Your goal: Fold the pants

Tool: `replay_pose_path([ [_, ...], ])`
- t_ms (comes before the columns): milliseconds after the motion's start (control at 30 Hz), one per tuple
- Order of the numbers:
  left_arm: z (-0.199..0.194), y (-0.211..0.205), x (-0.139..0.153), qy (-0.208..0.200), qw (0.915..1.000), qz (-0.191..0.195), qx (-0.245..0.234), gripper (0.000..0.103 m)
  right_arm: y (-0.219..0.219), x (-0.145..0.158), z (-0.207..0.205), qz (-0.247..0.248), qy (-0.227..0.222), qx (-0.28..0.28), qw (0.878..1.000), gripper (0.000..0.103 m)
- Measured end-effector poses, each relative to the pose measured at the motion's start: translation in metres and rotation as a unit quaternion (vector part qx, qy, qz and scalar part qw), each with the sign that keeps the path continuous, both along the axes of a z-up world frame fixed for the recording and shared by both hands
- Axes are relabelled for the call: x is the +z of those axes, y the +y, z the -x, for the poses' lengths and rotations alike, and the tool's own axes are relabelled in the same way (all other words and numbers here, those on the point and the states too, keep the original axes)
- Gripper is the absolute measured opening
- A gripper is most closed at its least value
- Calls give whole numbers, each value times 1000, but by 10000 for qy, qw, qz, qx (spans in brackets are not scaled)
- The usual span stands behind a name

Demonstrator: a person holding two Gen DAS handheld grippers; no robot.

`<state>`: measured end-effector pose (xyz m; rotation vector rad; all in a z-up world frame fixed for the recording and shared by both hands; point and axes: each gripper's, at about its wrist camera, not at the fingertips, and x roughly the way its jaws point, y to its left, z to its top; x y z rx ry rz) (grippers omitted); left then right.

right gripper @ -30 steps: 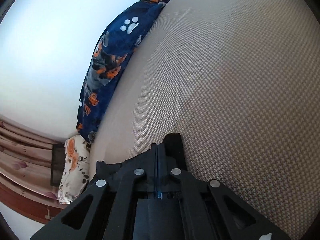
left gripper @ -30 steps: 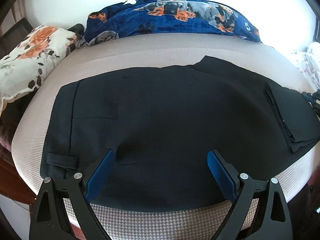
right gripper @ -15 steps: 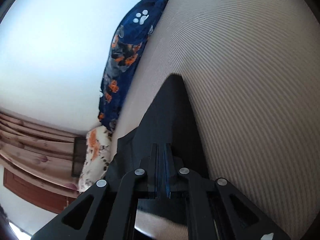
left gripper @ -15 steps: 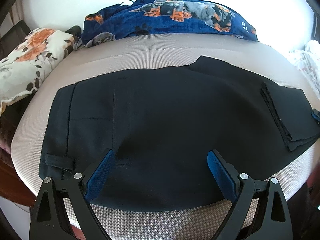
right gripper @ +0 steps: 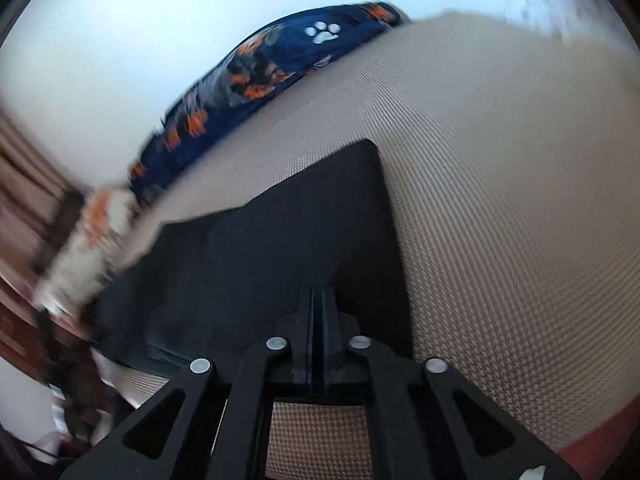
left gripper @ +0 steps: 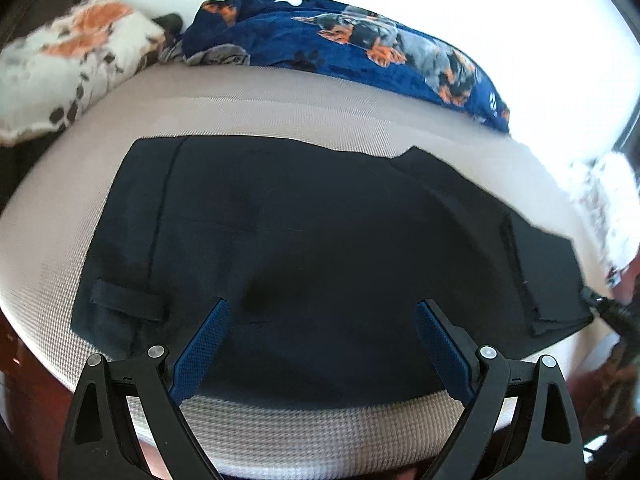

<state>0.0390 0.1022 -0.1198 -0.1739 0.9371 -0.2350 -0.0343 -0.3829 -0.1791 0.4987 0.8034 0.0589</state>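
Black pants (left gripper: 320,248) lie flat across a beige houndstooth bed (left gripper: 280,120), waistband to the left, leg ends folded at the right. My left gripper (left gripper: 322,316) is open, its blue pads (left gripper: 204,344) over the pants' near edge, holding nothing. My right gripper (right gripper: 316,296) is shut on the pants' leg end (right gripper: 280,240) and rests low on the bed. It also shows at the right edge of the left wrist view (left gripper: 608,308).
A blue dog-print blanket (left gripper: 360,48) lies along the far side of the bed by the white wall. A floral pillow (left gripper: 72,64) sits at the far left. White cloth (left gripper: 600,200) lies at the right. Dark wooden bed frame (left gripper: 16,352) edges the mattress.
My right gripper has swung round with the leg end in it, now showing more of the pants. The left view has shifted a little left; the left gripper stays open.
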Motion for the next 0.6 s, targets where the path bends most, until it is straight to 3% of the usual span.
replay_pose_path([
  [133,9,50,5,96,9959,884,144,94,20,25,1,-274,-530,233,9979,12],
  [200,14,84,2,205,9865,1603,276,93,37,32,-3,-529,-635,495,9953,18],
  [300,23,135,-9,398,9619,2631,625,86,67,31,-11,-798,-612,886,9910,31],
  [333,27,147,-11,438,9585,2708,769,86,78,29,-15,-853,-571,1039,9893,31],
  [467,41,162,-16,585,9594,2625,849,85,121,18,-25,-835,-346,1510,9844,31],
  [600,41,166,-27,741,9512,2865,873,85,144,7,-26,-968,-171,1745,9797,32],
])
